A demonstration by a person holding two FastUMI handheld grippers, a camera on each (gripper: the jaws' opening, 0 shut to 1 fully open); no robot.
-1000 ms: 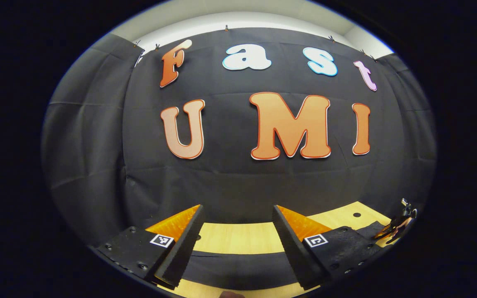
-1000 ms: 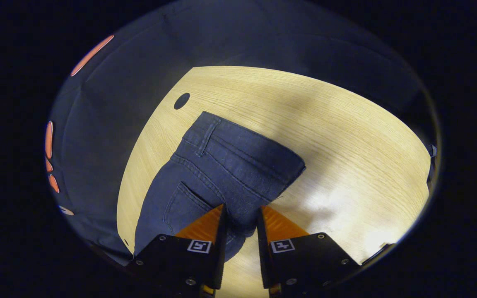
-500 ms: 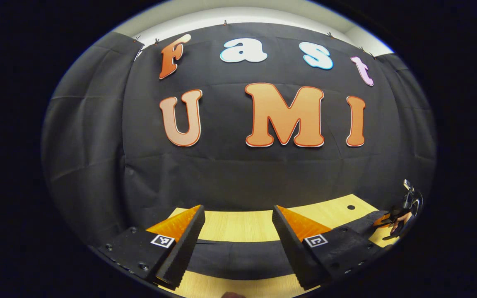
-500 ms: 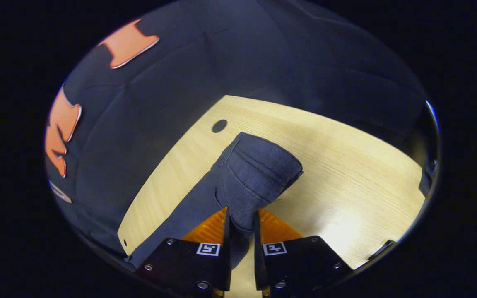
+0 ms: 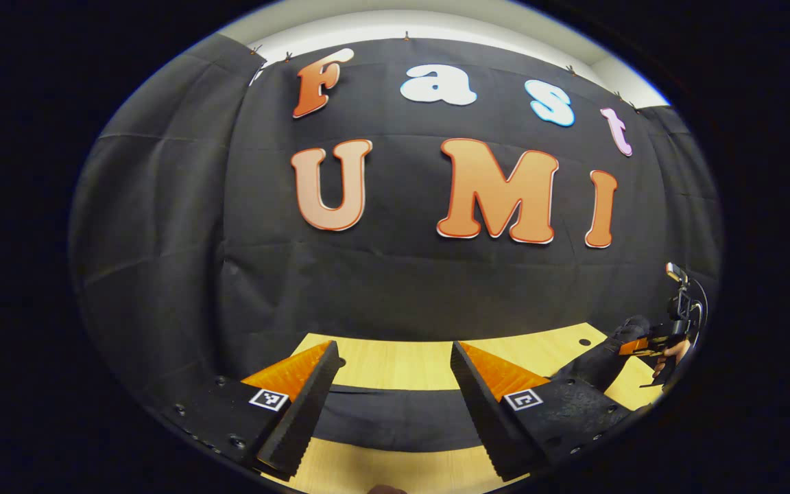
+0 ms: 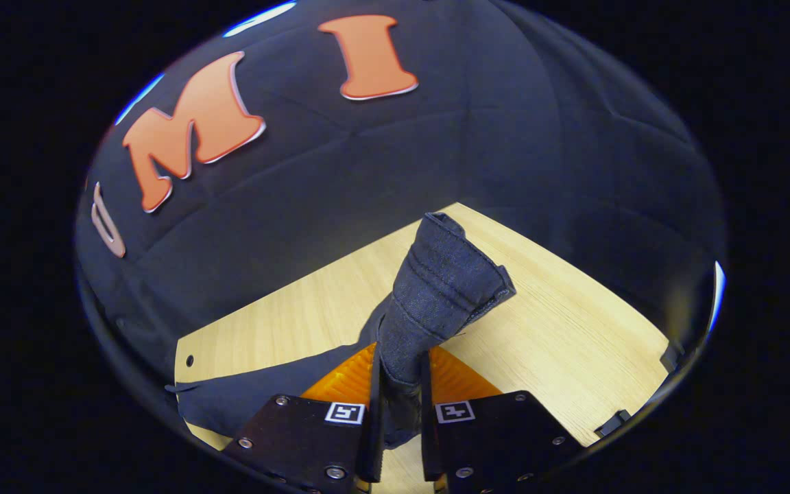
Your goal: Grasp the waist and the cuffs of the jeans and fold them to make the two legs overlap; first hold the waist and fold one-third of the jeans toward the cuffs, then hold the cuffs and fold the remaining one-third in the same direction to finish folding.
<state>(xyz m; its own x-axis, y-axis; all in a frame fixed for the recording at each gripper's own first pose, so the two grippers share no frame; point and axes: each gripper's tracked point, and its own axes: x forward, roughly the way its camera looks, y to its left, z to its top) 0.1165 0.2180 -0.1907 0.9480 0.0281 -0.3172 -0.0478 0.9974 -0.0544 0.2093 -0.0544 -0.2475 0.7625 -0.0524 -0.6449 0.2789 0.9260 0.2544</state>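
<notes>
Light wooden table [image 6: 559, 343] spread across the lower half of the right gripper view, backed by the black cloth wall [image 6: 436, 151]; the same tabletop seen as a pale band in the left gripper view, below the cloth. Small dark round hole [image 5: 584, 342] in the wood toward the far right of the left gripper view, another small hole [image 6: 190, 359] near the table's left edge in the right gripper view.

Dark blue jeans [image 6: 436, 288] stretched over the table: in the right gripper view, waist end lifted off the wood and bunched into a raised, upright fold, waistband seams visible, the rest trailing low to the left along the near edge. In the left gripper view, a flat dark strip of the same denim lying across the table between and just beyond the two fingers.

Right gripper [image 6: 398, 384] clamped on the lifted waist, both fingers pressed against the denim with cloth filling the narrow gap. Seen again at the far right of the left gripper view, with the holding hand [image 5: 673, 353], denim hanging from it.

Left gripper [image 5: 391, 384] with jaws spread wide apart, poised over the flat strip of jeans, gripping nothing.
</notes>
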